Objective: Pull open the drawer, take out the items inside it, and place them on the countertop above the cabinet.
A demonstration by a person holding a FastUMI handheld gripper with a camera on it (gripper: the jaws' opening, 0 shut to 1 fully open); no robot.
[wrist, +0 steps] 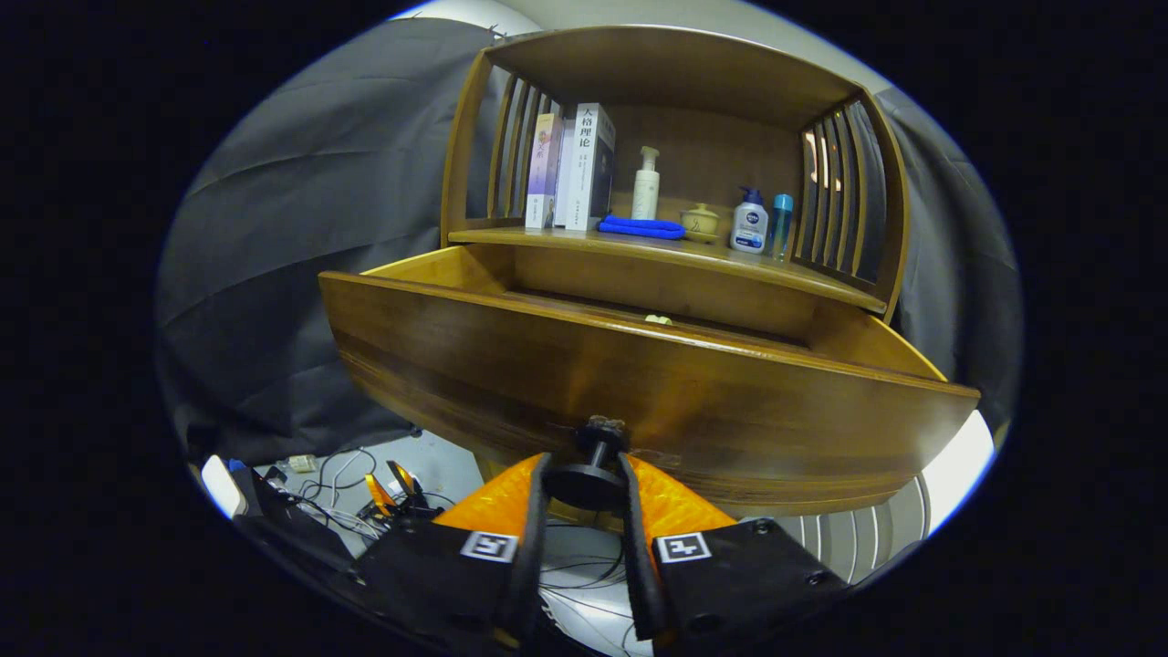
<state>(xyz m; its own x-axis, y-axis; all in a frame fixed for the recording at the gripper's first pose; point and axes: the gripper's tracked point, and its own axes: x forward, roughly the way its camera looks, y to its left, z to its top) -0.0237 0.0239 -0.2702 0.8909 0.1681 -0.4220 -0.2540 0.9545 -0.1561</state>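
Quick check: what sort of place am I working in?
Likely a staged home corner in a booth: a wooden cabinet with books and toiletry bottles, draped cloth behind. The gripper grips the open drawer's knob.

We see our gripper (584, 474) clamped on the drawer knob (589, 479), drawer (639, 383) pulled open below the countertop (675, 255), a pale item (659, 319) inside the drawer, books (575, 169) and bottles (750, 221) on the countertop

Black cloth wall (301, 228), cables (338, 474) on floor
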